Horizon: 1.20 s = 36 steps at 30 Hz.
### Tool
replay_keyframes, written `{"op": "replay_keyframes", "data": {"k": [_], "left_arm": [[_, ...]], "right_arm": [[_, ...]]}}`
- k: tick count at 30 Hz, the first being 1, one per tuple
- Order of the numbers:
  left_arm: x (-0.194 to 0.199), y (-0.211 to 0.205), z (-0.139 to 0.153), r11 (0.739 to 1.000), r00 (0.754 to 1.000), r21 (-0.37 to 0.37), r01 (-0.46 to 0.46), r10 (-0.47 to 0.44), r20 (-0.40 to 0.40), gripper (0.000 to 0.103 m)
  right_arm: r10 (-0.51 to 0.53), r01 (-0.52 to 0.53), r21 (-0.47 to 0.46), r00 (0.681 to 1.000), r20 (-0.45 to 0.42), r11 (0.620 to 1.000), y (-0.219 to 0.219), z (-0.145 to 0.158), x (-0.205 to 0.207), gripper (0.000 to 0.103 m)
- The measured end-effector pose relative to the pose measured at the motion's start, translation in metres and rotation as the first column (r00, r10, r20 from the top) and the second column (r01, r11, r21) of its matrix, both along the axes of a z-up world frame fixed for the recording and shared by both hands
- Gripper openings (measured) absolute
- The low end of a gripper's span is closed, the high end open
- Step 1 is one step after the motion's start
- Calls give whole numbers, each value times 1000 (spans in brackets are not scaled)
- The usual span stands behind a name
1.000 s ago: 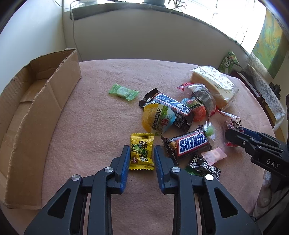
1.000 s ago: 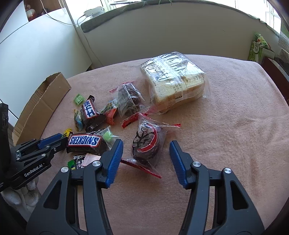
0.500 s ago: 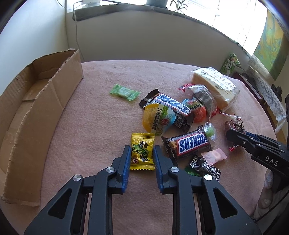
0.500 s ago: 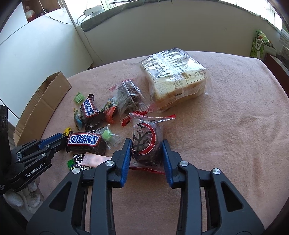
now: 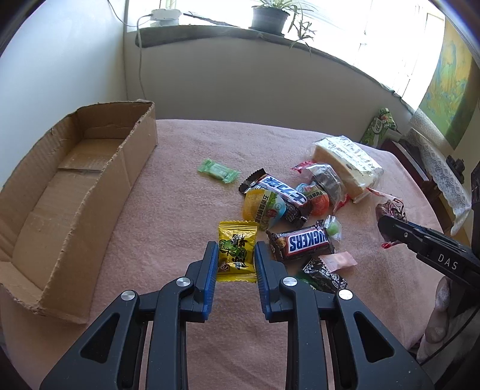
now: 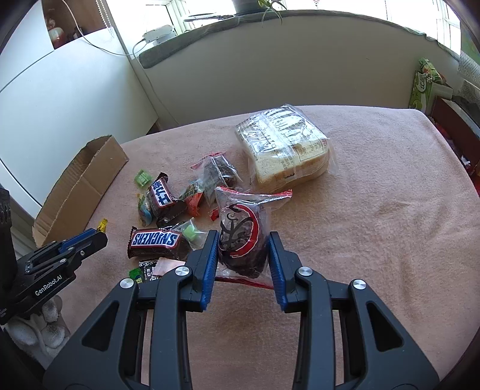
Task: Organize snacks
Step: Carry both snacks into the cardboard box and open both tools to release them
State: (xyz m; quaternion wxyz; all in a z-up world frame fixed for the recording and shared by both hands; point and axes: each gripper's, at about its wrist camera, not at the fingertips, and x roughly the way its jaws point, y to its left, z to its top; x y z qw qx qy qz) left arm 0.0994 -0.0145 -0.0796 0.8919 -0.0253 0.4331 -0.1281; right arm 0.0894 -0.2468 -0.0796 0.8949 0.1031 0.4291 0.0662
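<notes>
While the left gripper [image 5: 236,258] has its jaws clamped on the yellow candy [image 5: 237,251], the right gripper [image 6: 243,255] has its jaws clamped on the bagged cake [image 6: 242,237], w/ the bag's top edge sticking up past the fingertips. In the left wrist view the cake looks lifted off the table [image 5: 180,168], held at the tip of the right gripper on the right side; whether the candy is off the cloth can't be told.

Rest of the snacks sit in a loose pile mid-table: Snickers [image 5: 304,242] just right of the left jaws, a black packet [image 5: 325,274] and pink wrapper [image 5: 337,260] below it, a blue-white bar [image 5: 277,189] lying over a yellow-green pouch [image 5: 261,207], an orange sweet [image 5: 318,201], and a clear bag w/ a dark cake [image 5: 327,180]. Green candy [image 5: 218,170] lies apart, toward the box. Bread loaf [image 6: 285,151] in plastic sits at the far side of the pile.

Cardboard box [image 5: 90,192] stands open at the table's left edge, nothing visible inside. Potted plant [image 5: 271,16] on the sill.
</notes>
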Motion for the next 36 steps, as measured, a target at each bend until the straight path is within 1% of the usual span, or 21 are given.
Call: {"op": "replay_keyframes", "data": {"k": [4,9,13,18,24,29,33,36], "left_arm": [[-2,17,10,999,999,-1,-39,39,27,23],[-9,42,28,995,992,6,-98,97,85,23],[-10,71,36,987,981,15,-158,155,114,23],[-8,109,34,973,967,20,-231,228,113,23],[0,141,32,960,956,37,-277,272,113,23],[3,159,29,954,950,31,-298,294,106,23],[5,166,26,952,948,24,-306,302,98,23],[6,170,25,950,947,22,-311,307,96,23]], "right_arm": [[37,-37,-5,999,34,999,14,16,-1,34],[117,-116,-14,990,76,993,48,38,2,34],[193,-192,-23,976,103,981,86,52,11,34],[296,-294,-32,947,123,955,140,62,27,34],[400,-399,-28,909,115,916,206,61,50,34],[462,-460,-41,882,94,887,253,55,66,34],[500,-499,-40,862,79,866,275,51,72,34],[514,-513,-39,856,61,858,288,45,78,34]]}}
